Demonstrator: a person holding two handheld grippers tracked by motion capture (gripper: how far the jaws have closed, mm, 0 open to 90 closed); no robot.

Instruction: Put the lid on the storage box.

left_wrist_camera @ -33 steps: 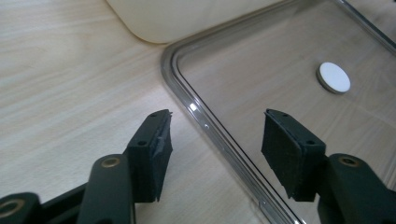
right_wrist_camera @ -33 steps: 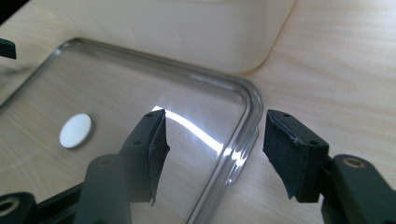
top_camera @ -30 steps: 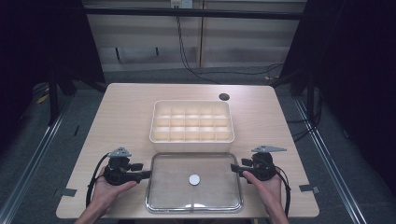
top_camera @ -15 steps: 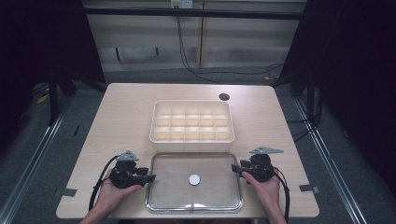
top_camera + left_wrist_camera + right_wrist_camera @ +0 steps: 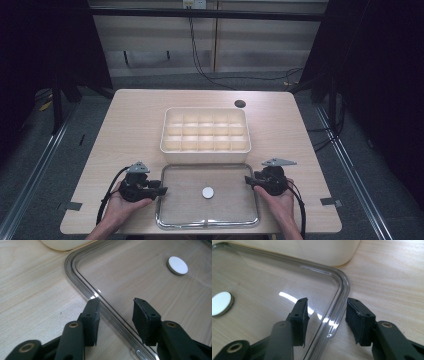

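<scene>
A clear lid (image 5: 207, 222) lies flat in the lower middle of the high view, just below the cream box (image 5: 205, 129), a white disc (image 5: 207, 192) at its centre. The left gripper (image 5: 160, 189) straddles its left rim, the right gripper (image 5: 249, 181) its right rim. Both have just been closing with the rim between the jaws, yet each close view shows a gap, so they seem not quite pinching.

Lid (image 5: 150, 272) corners beyond frame edges
</scene>
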